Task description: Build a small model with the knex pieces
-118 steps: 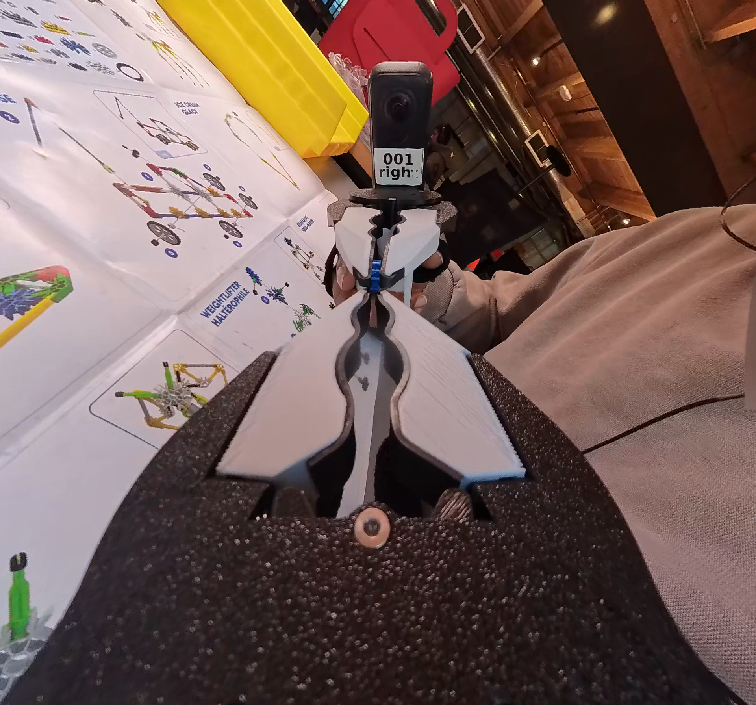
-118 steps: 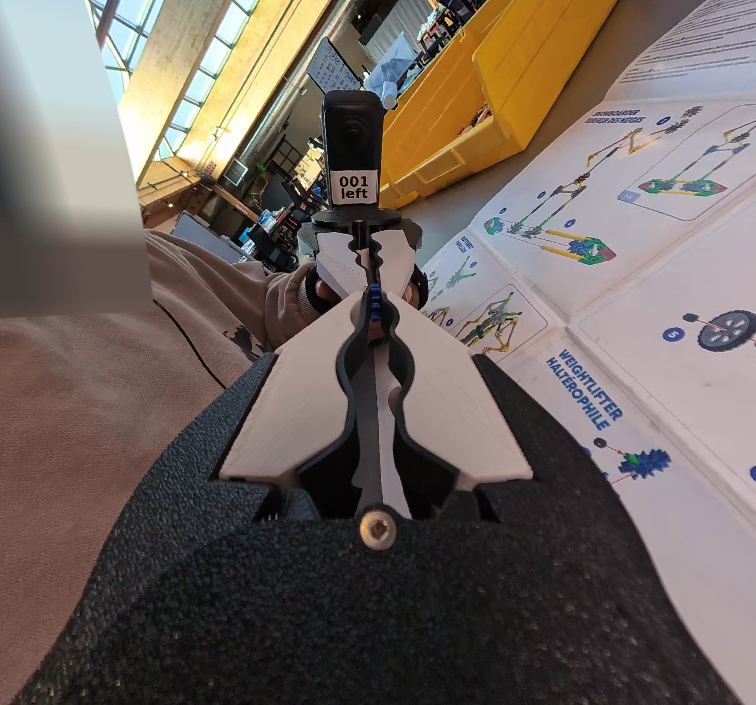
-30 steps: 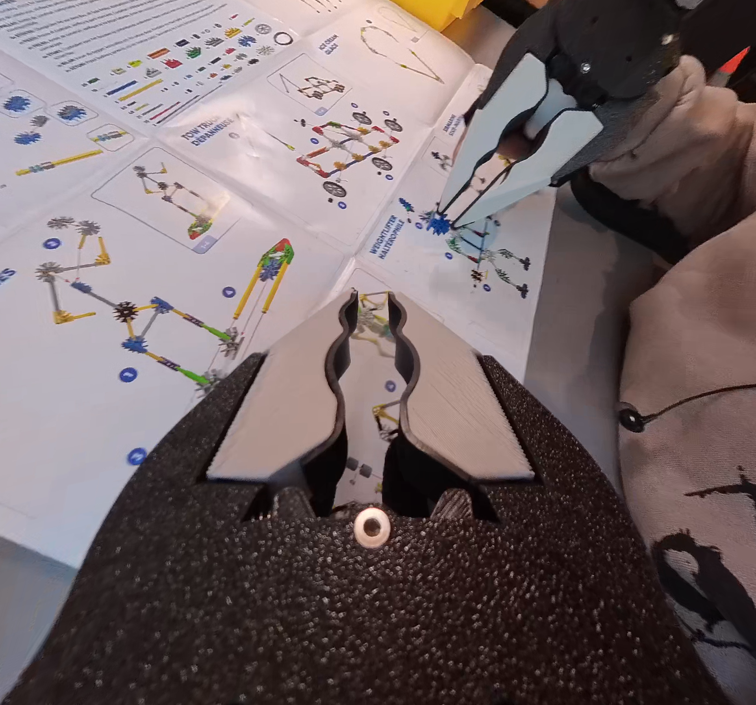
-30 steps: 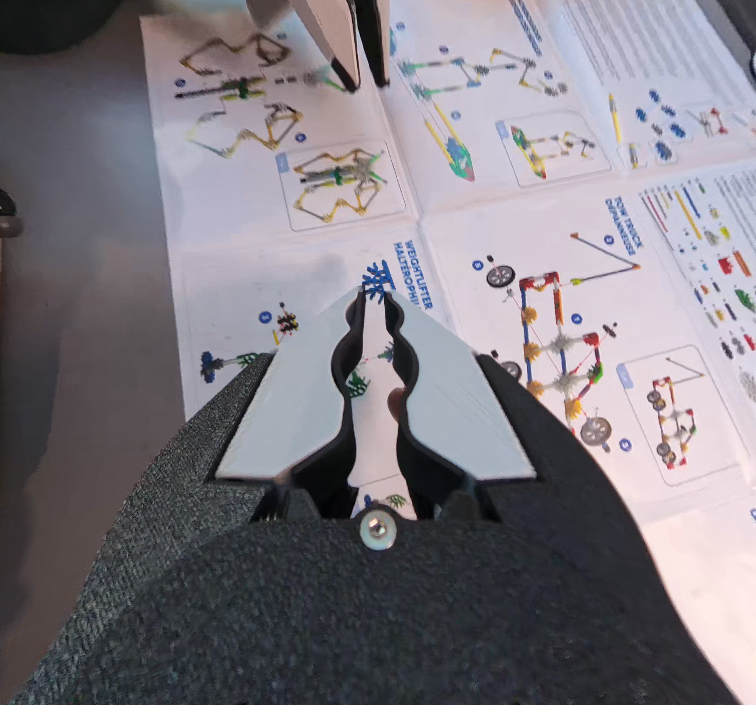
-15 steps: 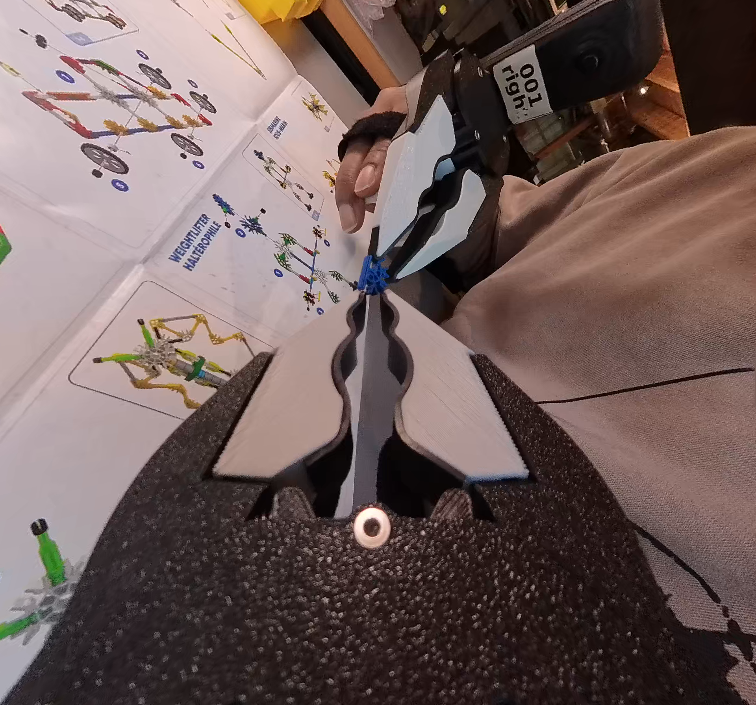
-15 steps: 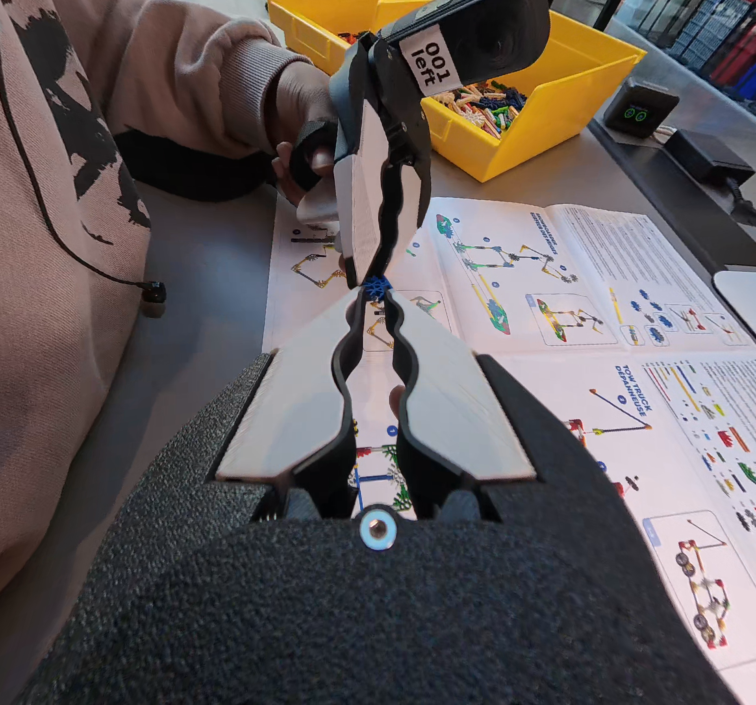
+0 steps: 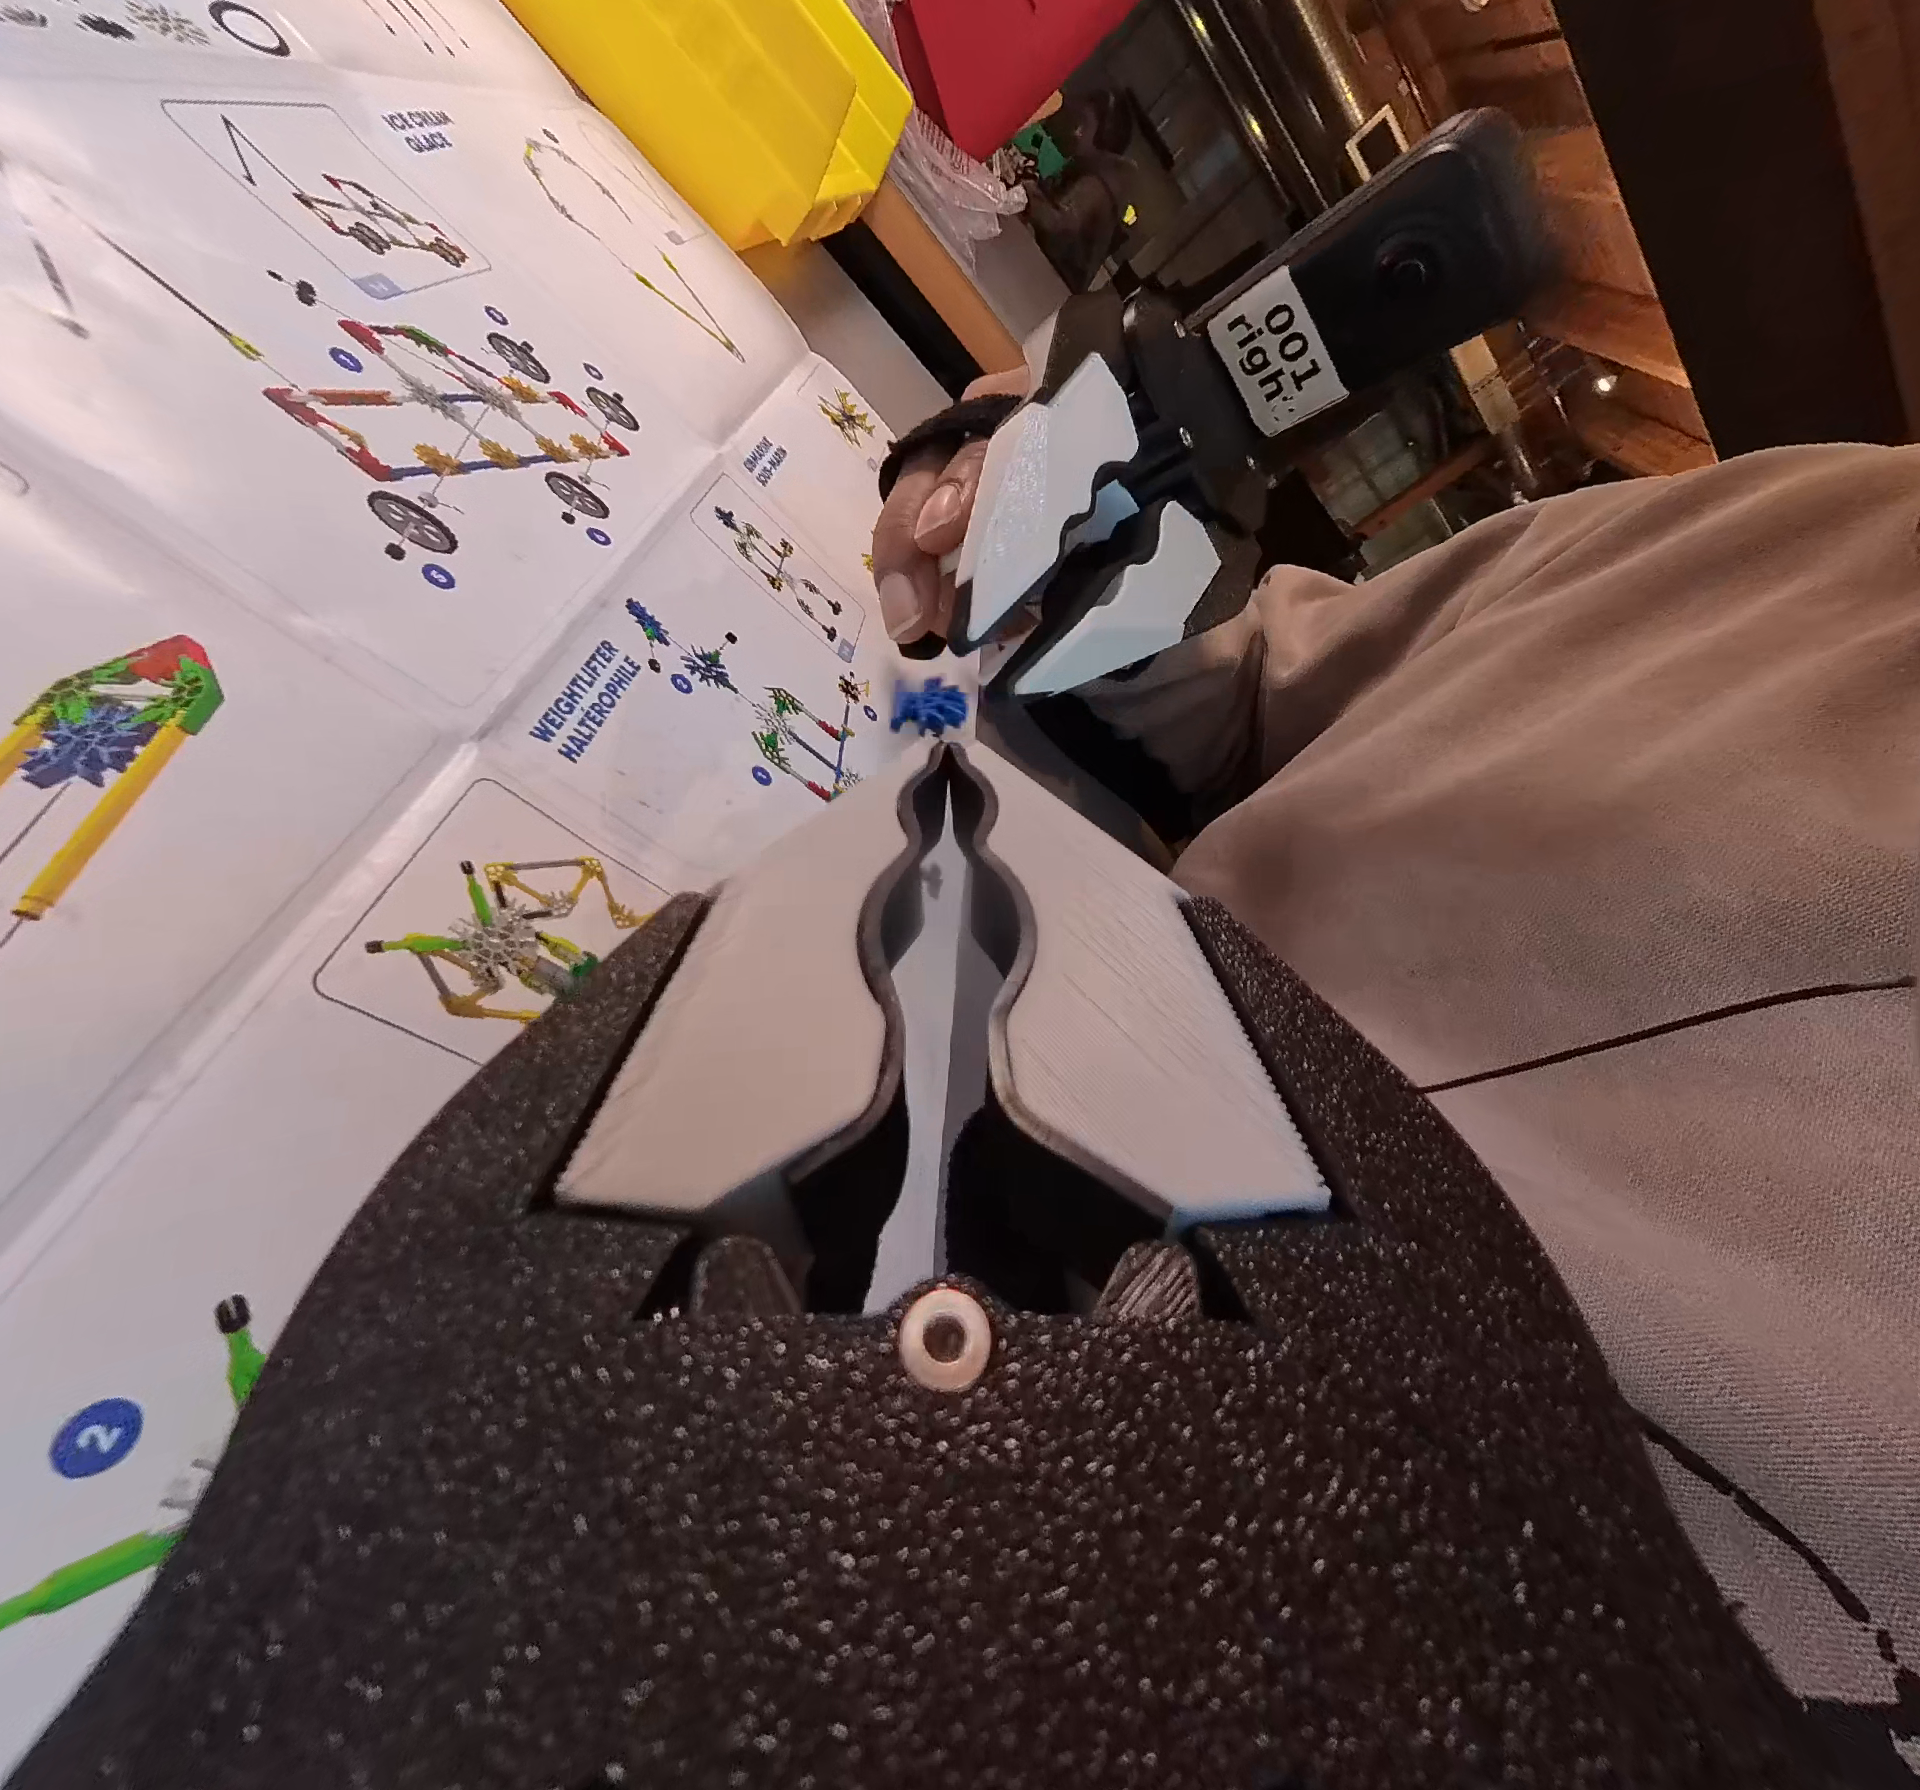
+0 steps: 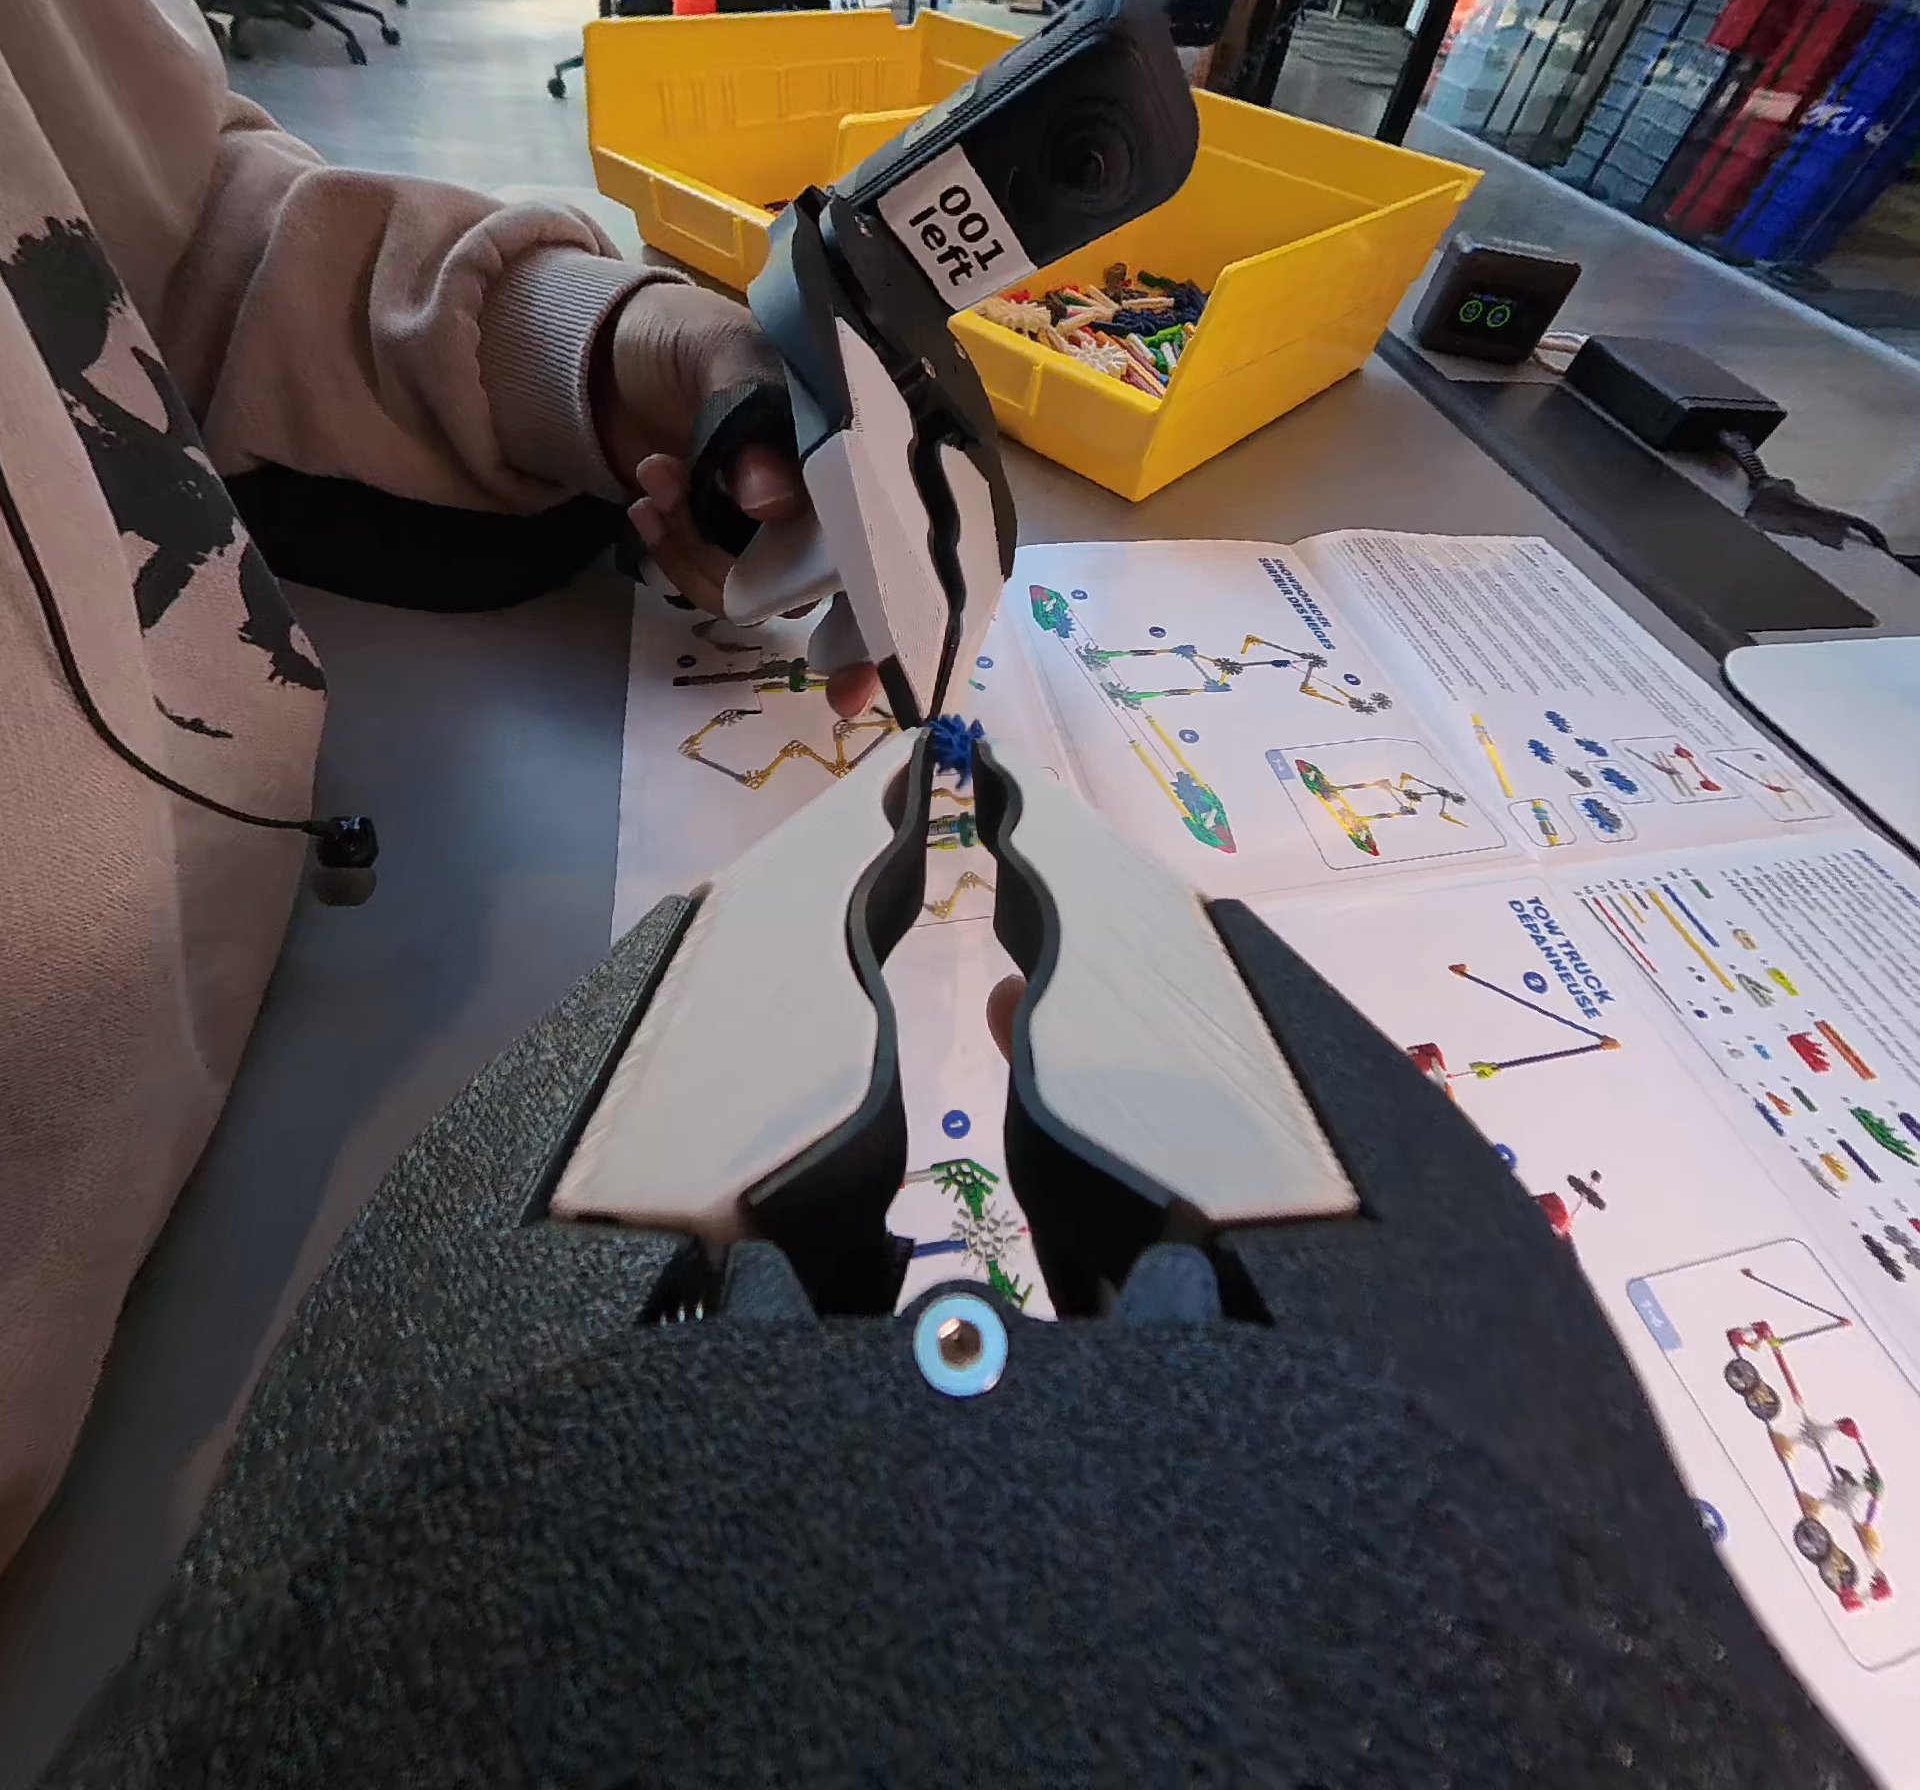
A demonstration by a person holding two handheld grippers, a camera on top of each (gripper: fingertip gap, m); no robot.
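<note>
A small blue snowflake-shaped connector sits between the fingertips of my right gripper, which is shut on it and holds it above a white instruction sheet. My left gripper is shut with its tips together, right beside the connector. I cannot tell if they touch. The two grippers point at each other, tip to tip, above the sheet's near edge. The right gripper shows in the left wrist view. The left gripper shows in the right wrist view.
A yellow bin with several coloured building pieces stands behind the sheet, with another yellow bin beside it. A small black device and a black power adapter lie at the back right. The person's beige sleeve is on the left. My left and right fingertips are right by each other.
A second ago both grippers pointed down at the sheet, the left open. Both have since lifted and turned tip to tip, and the left has closed. The right still holds the connector.
</note>
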